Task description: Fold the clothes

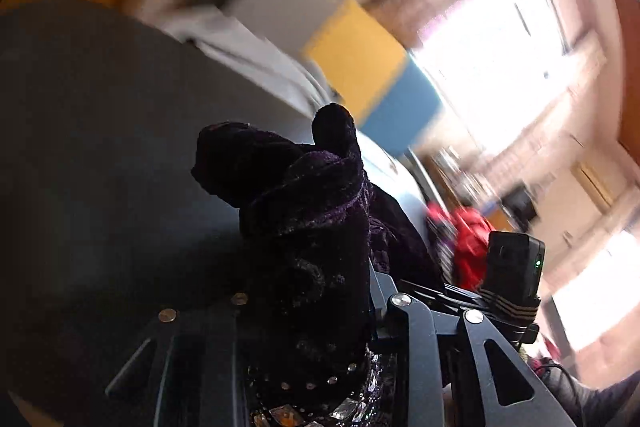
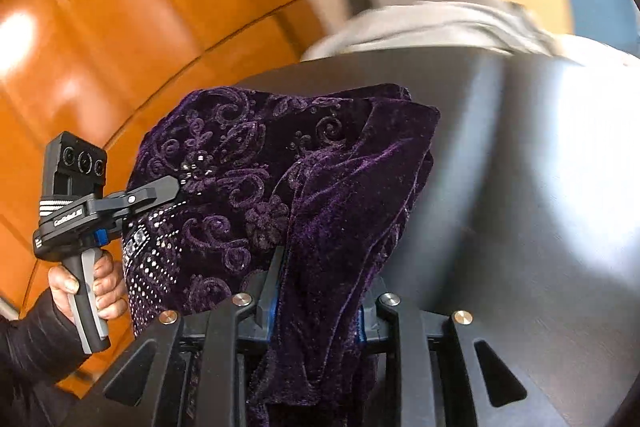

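A dark purple velvet garment with embossed scrolls and rows of small studs is lifted above the dark grey table. My right gripper is shut on a hanging fold of it, and the cloth drapes over the jaws. At the left of the right wrist view, my left gripper pinches the studded edge, with a hand on its handle. In the left wrist view the garment bunches up between the left gripper's jaws and hides the fingertips.
A pale grey cloth lies at the table's far edge, also in the left wrist view. An orange wooden surface lies beyond the table's left. A red item and a bright window are to the right.
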